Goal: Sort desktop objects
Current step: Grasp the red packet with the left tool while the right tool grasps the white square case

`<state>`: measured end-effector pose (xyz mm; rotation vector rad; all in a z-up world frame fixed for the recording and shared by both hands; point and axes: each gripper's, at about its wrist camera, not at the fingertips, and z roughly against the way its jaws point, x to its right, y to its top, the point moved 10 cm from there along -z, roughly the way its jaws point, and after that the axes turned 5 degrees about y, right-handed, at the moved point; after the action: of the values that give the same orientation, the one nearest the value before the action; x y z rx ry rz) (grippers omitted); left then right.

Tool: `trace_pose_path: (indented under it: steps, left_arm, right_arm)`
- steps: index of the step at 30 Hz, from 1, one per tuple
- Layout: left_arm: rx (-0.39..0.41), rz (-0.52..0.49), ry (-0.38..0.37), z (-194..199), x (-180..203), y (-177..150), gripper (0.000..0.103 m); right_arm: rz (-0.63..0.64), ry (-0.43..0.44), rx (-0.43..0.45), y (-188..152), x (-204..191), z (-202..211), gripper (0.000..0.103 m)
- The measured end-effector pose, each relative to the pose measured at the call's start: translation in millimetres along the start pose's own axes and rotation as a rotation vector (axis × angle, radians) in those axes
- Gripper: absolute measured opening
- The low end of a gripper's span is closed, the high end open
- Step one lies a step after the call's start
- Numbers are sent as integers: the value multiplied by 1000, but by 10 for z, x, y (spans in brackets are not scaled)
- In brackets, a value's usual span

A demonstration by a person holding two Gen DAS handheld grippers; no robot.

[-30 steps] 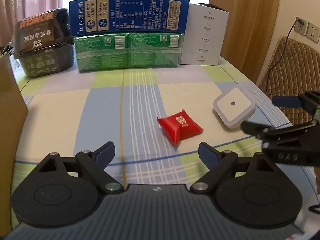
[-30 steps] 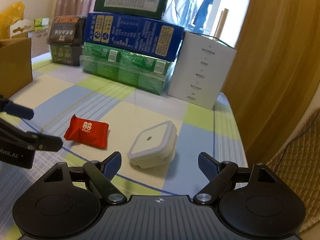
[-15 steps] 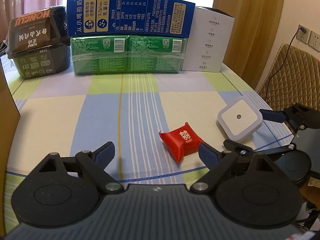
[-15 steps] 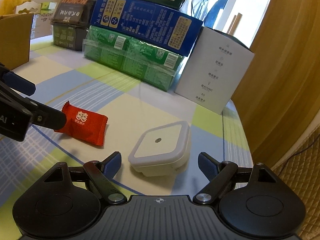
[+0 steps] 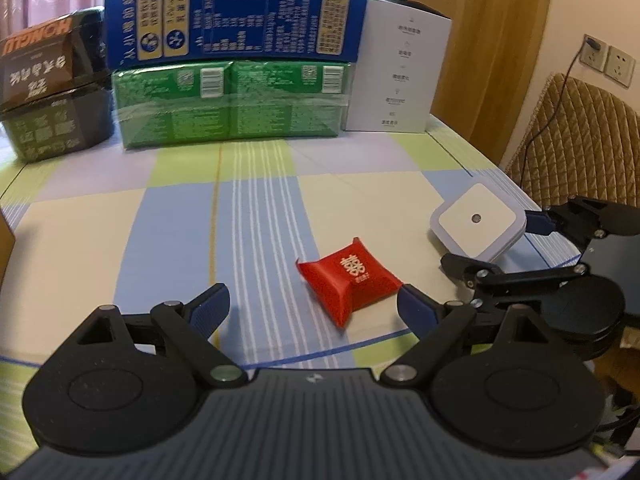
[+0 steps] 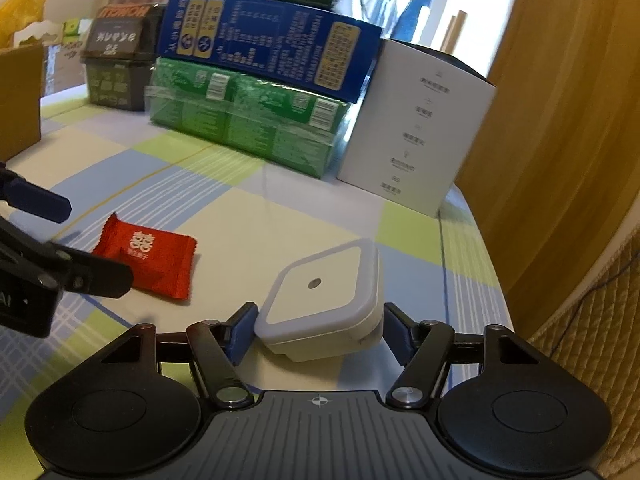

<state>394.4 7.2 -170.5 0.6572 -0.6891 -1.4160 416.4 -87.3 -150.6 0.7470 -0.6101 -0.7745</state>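
Tablecloth (image 5: 248,216), checked, carries 2 loose items in front of stacked boxes (image 5: 232,80). White square night light (image 6: 324,292) sits between the right gripper (image 6: 320,330) fingers, left pad touching or nearly so, right pad just beside; jaws narrow, grip not confirmed. Red candy packet (image 5: 348,282) lies just ahead-right of the left gripper (image 5: 312,306), long axis diagonal, jaws wide, nothing held. Judgement: left gripper is nearer the packet.

Lighting: we note soft daylight from the window (image 6: 420,4), overexposed there. Shadows: faint, under the red packet (image 5: 350,280). Distortion: strong fisheye bowing, dark corner vignette. Focus: we find slight motion blur in the right wrist view.
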Motion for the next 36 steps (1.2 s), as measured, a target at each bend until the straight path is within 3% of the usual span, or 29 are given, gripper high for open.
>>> trace_pose_path:
  steps: [11, 16, 20, 23, 28, 36]
  left_arm:
    - [29, -147, -84, -121, 201, 93, 84]
    - [73, -257, -58, -154, 256, 98, 71]
    - [69, -270, -97, -191, 261, 78, 67]
    - [62, -280, -102, -190, 277, 65, 47]
    - [49, -293, -84, -184, 318, 37, 36]
    - [60, -338, -59, -159, 427, 33, 37]
  right_arm:
    - [-83, 16, -3, -14, 112, 102, 63]
    - [-94, 23, -2, -23, 114, 103, 63]
    - [-103, 29, -4, -31, 106, 99, 63]
    - [-108, 32, -7, -44, 103, 91, 63]
    - [-130, 34, -10, -51, 119, 81, 63]
    - [-153, 35, -8, -47, 131, 91, 63]
